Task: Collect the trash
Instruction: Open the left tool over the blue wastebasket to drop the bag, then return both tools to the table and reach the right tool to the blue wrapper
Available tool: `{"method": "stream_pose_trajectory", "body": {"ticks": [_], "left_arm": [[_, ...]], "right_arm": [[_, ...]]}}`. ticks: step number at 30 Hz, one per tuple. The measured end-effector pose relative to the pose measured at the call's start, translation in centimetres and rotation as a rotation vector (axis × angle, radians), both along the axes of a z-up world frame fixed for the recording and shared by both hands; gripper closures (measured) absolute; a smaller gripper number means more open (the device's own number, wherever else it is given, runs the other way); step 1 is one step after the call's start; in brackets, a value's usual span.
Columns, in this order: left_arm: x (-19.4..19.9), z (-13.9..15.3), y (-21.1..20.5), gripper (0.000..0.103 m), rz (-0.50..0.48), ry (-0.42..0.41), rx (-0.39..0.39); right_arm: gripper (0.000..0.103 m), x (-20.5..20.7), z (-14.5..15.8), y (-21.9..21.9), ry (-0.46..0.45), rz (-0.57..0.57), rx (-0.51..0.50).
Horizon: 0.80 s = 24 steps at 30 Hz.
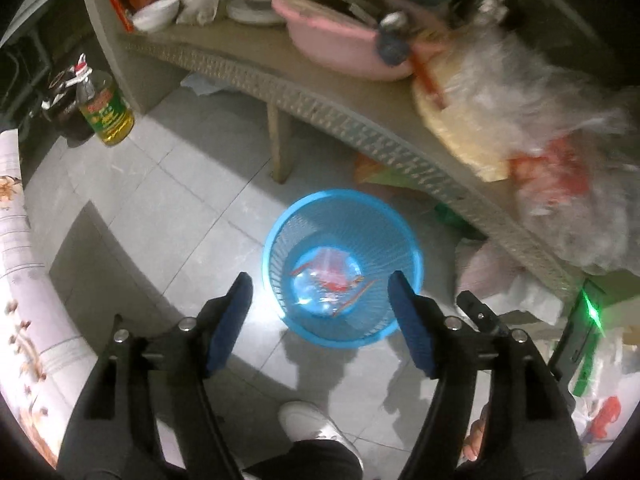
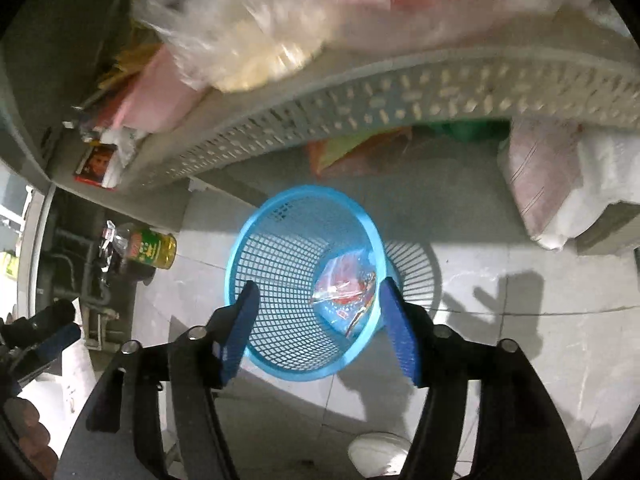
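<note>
- left tongs (image 1: 320,304) spread wide, nothing between the blue pads, touching nothing
- right tongs (image 2: 316,312) also wide apart, empty
- both hang above blue mesh basket (image 1: 276,240) on floor tiles beside the wicker surface (image 1: 320,108)
- clear plastic wrapper trash (image 2: 346,286) lies at basket bottom

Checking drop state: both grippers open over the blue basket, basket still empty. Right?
Not empty. The blue basket already holds a clear plastic wrapper with red print, visible in both wrist views. The left gripper and right gripper are open, as stated.
</note>
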<state>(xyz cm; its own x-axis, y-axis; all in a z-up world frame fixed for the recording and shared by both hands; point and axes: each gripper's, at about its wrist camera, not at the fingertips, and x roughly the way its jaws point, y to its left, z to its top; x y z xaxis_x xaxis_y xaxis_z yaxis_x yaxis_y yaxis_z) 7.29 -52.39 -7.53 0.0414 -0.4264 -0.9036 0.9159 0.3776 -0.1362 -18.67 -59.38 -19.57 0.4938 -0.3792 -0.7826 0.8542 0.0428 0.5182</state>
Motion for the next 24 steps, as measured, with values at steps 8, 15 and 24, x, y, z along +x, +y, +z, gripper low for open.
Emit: {"method": "stream_pose_trajectory", "body": {"ticks": [8,15,24], "left_arm": [[-2.2,9.1,9.0,0.025,-0.055,0.004,-0.257],[-1.9,14.1,19.9,0.022,0.01,0.001,-0.391],[-0.1,15.3,36.9,0.018,0.244,-0.054,-0.489]], "right_arm": [[0.013,0.6,9.1,5.5,0.14,0.124,-0.218],[0.006,3.4,15.9,11.4,0.299,0.283,-0.407],[0.007,9.1,19.9,18.9,0.436,0.535,-0.562]]}}
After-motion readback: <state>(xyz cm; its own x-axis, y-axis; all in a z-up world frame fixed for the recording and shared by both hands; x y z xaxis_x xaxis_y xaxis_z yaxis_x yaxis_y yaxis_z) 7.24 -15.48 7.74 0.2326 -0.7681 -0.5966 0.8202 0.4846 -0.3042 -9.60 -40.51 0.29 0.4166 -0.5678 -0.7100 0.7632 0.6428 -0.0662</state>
